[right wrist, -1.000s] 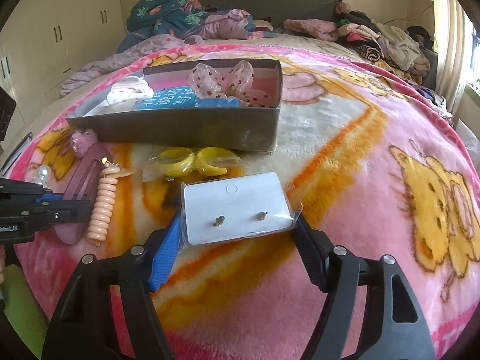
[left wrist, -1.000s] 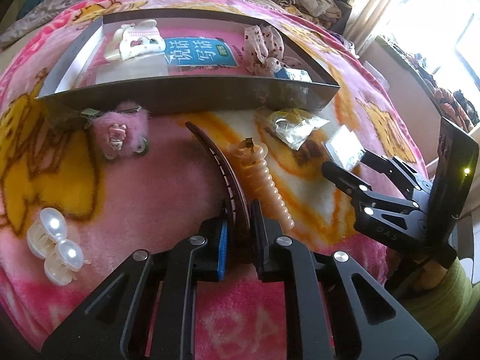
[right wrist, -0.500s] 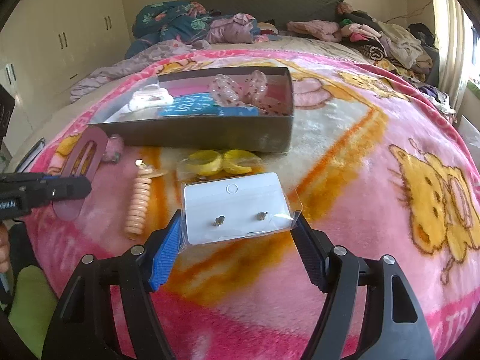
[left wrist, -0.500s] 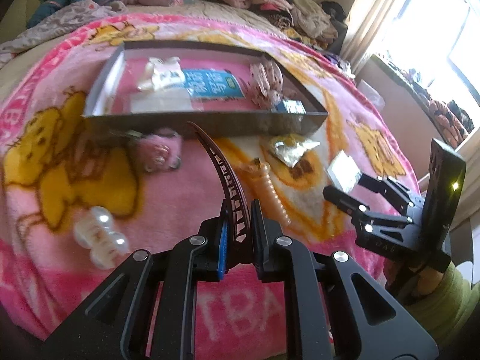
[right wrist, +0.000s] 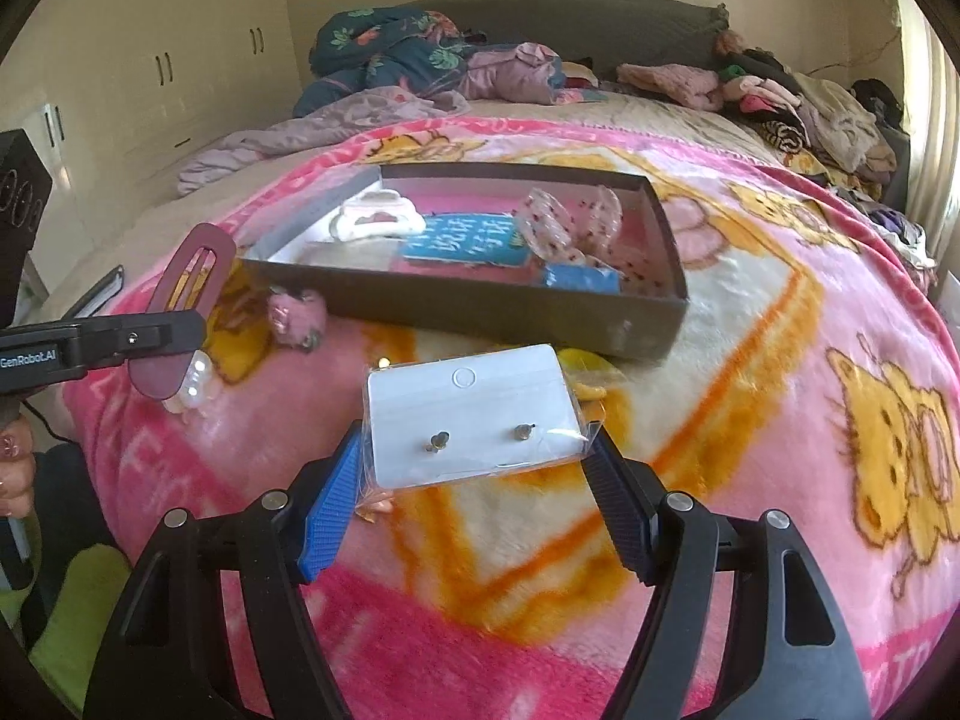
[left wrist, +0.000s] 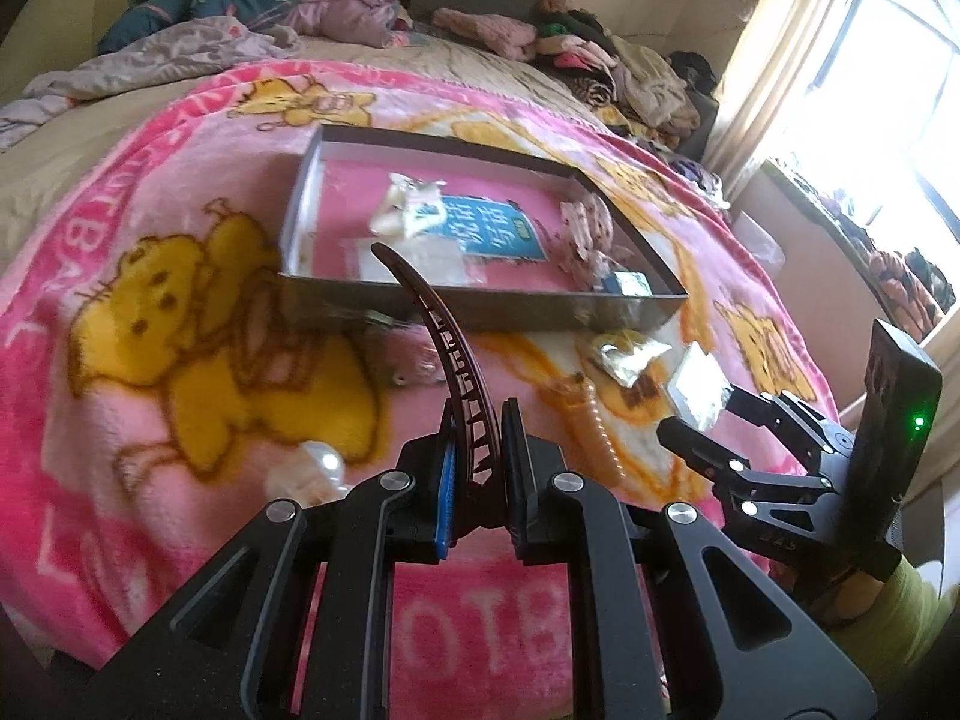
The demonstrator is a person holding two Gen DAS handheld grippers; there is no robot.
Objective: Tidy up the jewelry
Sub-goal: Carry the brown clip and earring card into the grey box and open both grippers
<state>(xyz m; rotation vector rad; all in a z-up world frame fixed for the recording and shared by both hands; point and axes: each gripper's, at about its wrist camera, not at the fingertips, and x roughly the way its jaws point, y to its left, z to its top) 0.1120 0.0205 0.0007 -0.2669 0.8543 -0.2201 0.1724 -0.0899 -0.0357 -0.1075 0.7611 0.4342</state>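
Observation:
My left gripper [left wrist: 477, 450] is shut on a curved dark-red hair clip [left wrist: 441, 342], held off the blanket; from the right wrist view the clip [right wrist: 189, 294] shows as a flat maroon oval beside the left gripper [right wrist: 198, 327]. My right gripper [right wrist: 474, 480] grips a white earring card in a clear sleeve [right wrist: 474, 420] by its two side edges, lifted above the blanket; the same card [left wrist: 696, 390] shows in the left wrist view. Beyond both stands a dark shallow box [right wrist: 480, 306], also seen as box [left wrist: 480, 303], holding a white claw clip [right wrist: 375, 219], a blue card and a dotted bow.
On the pink cartoon blanket [left wrist: 180, 330] lie a pearl clip [left wrist: 315, 468], a pink fuzzy clip [right wrist: 294, 312], a peach spiral hair tie [left wrist: 594, 420] and a bagged yellow item [left wrist: 627, 357]. Heaped clothes [right wrist: 420, 60] fill the far end of the bed. A window is at right.
Both grippers have risen and drawn back from the blanket with their items. The dark-red clip came up off the blanket, and the box now appears farther away and more from above.

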